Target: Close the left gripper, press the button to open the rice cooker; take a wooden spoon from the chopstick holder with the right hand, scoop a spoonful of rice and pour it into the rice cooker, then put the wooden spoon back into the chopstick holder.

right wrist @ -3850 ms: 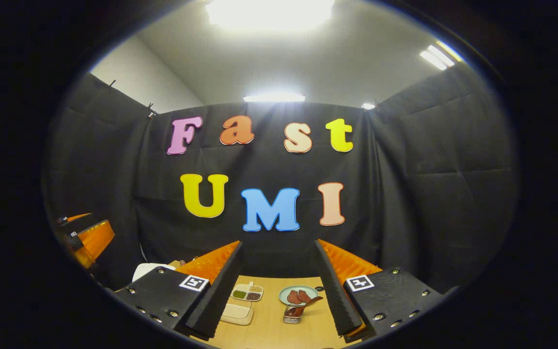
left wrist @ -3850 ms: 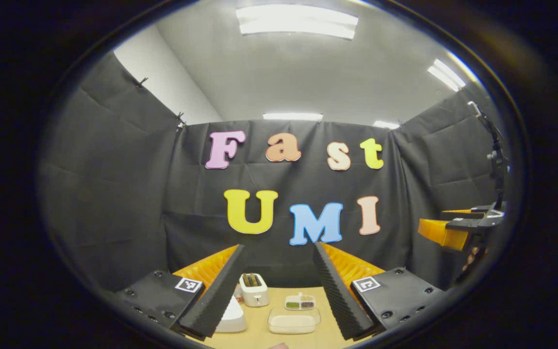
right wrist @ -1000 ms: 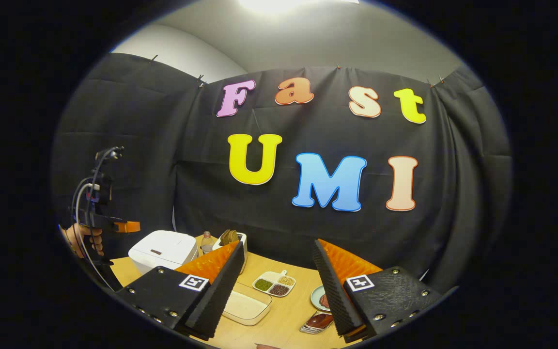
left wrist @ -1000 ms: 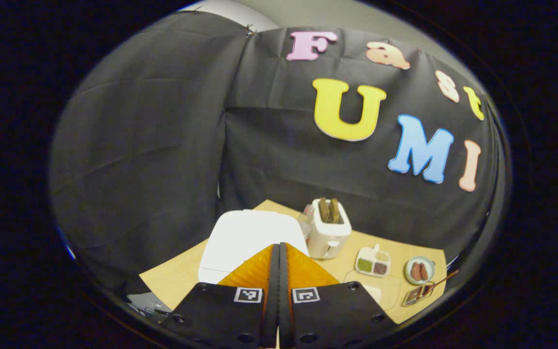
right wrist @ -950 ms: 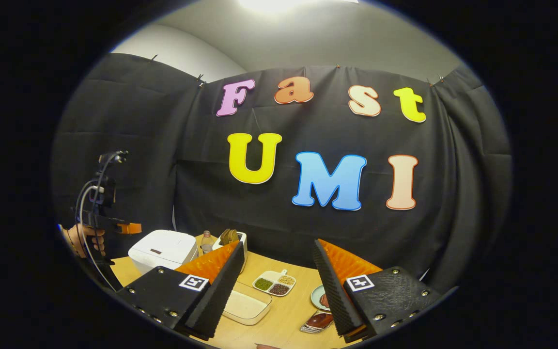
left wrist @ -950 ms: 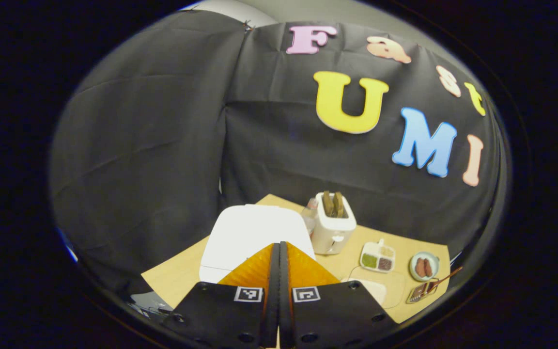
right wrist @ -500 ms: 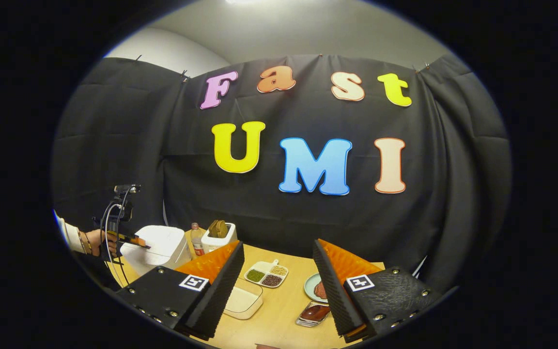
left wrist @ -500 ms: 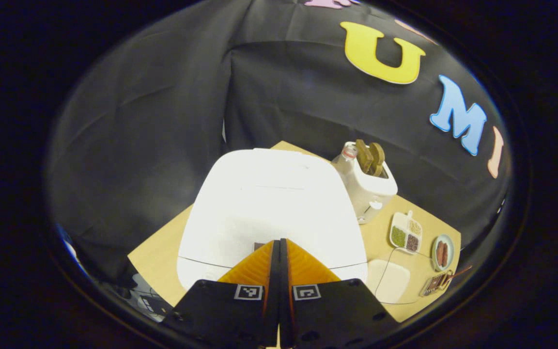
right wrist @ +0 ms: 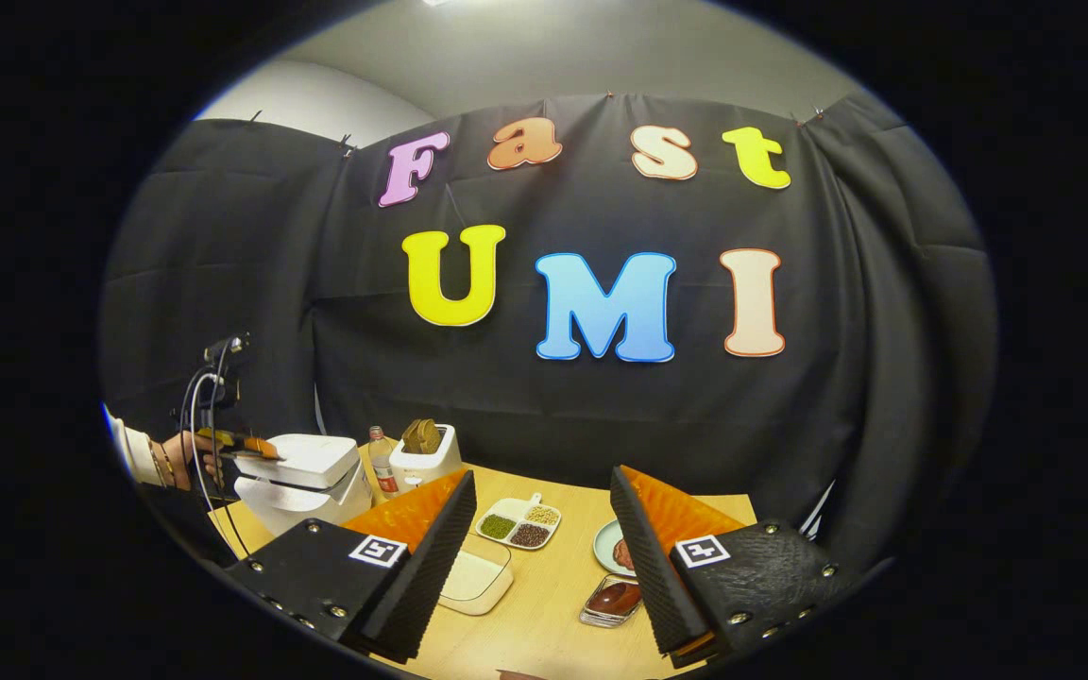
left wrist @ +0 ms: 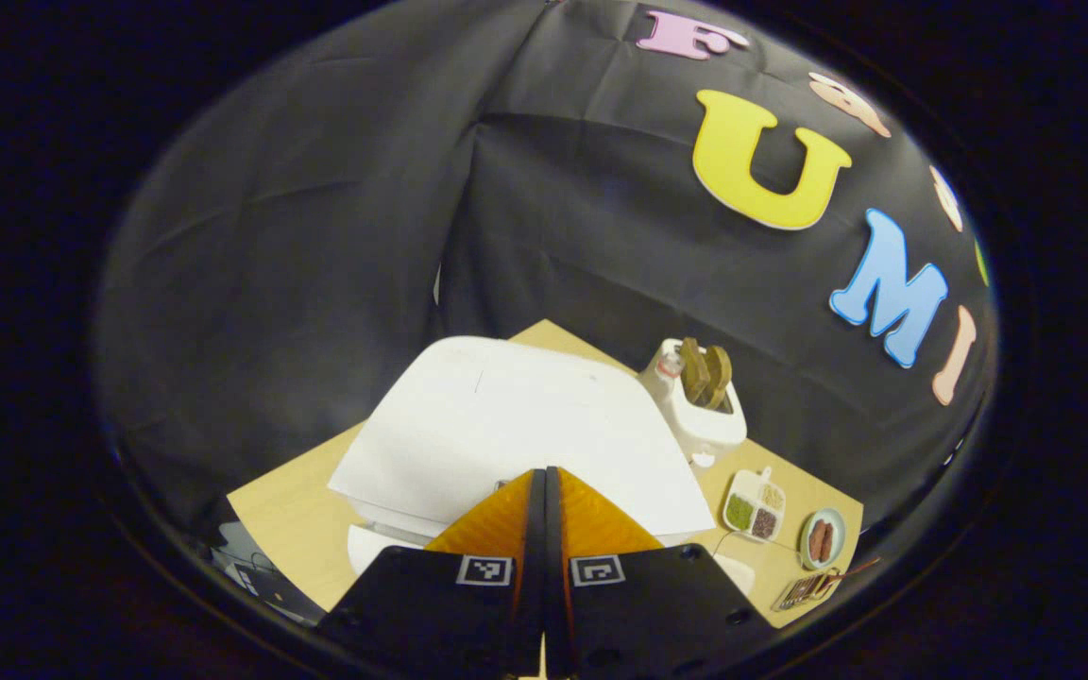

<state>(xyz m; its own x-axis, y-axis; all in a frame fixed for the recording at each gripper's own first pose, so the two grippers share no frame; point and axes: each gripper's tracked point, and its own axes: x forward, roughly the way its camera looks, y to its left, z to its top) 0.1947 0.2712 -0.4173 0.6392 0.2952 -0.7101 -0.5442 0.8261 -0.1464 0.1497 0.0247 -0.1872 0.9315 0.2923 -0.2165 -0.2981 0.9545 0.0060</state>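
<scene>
We are holding the left gripper (left wrist: 544,491) with its two fingers pressed flat together and nothing between them, its tip lying over the front edge of the white rice cooker (left wrist: 516,444). The cooker's lid (left wrist: 506,430) is standing slightly lifted, with a gap showing between it and the body below. In the right gripper view we are seeing that same gripper (right wrist: 256,449) from the side, with the hand (right wrist: 187,460) behind it, its tip sitting at the front of the raised lid (right wrist: 303,455) above the cooker body (right wrist: 294,501). We are keeping the right gripper (right wrist: 541,529) wide apart and empty, raised above the wooden table (right wrist: 544,623). Between its fingers and beyond we are looking at a clear container of rice (right wrist: 475,583), a divided dish of beans (right wrist: 518,527), a small plate (right wrist: 605,548) partly hidden by one finger, and the chopstick holder (right wrist: 612,602) lying low near the front; we cannot make out the spoon clearly there. In the left gripper view the holder (left wrist: 804,590) is sitting at the far right edge of the table (left wrist: 289,501), with a thin spoon handle (left wrist: 851,569) sticking out of it. A white toaster (right wrist: 424,460) with bread and a small bottle (right wrist: 380,463) are standing behind the cooker.
</scene>
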